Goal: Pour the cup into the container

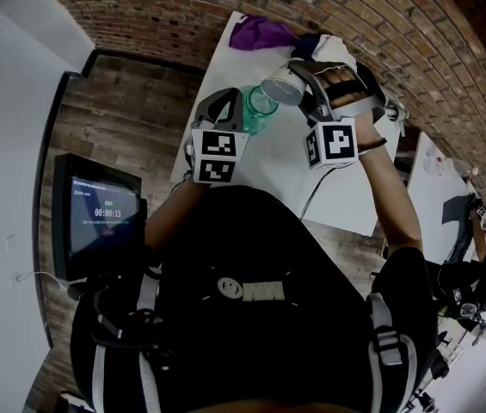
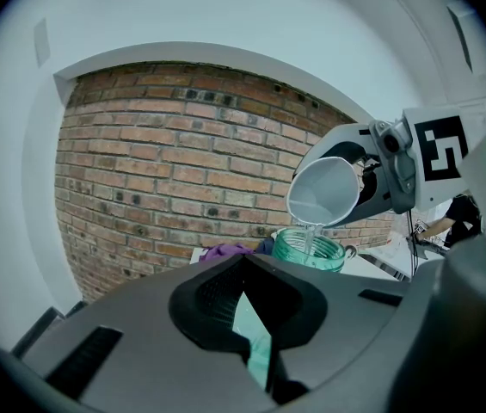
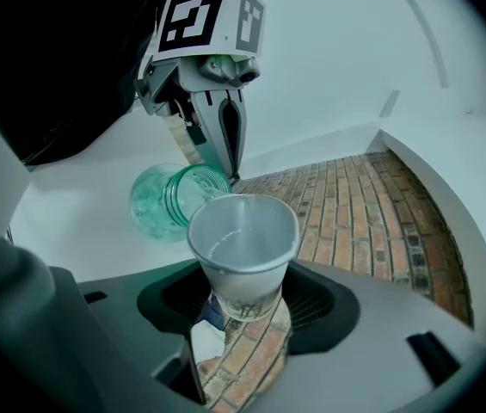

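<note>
**A:** So, what does the right gripper (image 3: 243, 306) have?

**B:** Its jaws are clamped on the base of the cup (image 3: 243, 248). The cup is tipped away from them, with its rim out ahead. A little water (image 3: 224, 249) sits against the low side.

**A:** And past the rim?

**B:** Just beyond and below the lip is the mouth of the jar (image 3: 169, 200), angled up towards the cup. A thin stream (image 2: 310, 236) falls from the lip into it.

**A:** Who holds the jar?

**B:** The left gripper (image 2: 253, 317). It's closed on the jar's side, and green glass shows between its jaws. The jar's mouth is ahead of it, right under the cup.

**A:** How should the pour finish?

**B:** I'd judge it nearly done. Roll the right wrist slowly so the last water runs off one point of the lip. Hold that point over the middle of the mouth, close above it without touching. Don't squeeze harder, because paper buckles and would throw the stream sideways. Hold the jar dead steady.
</note>
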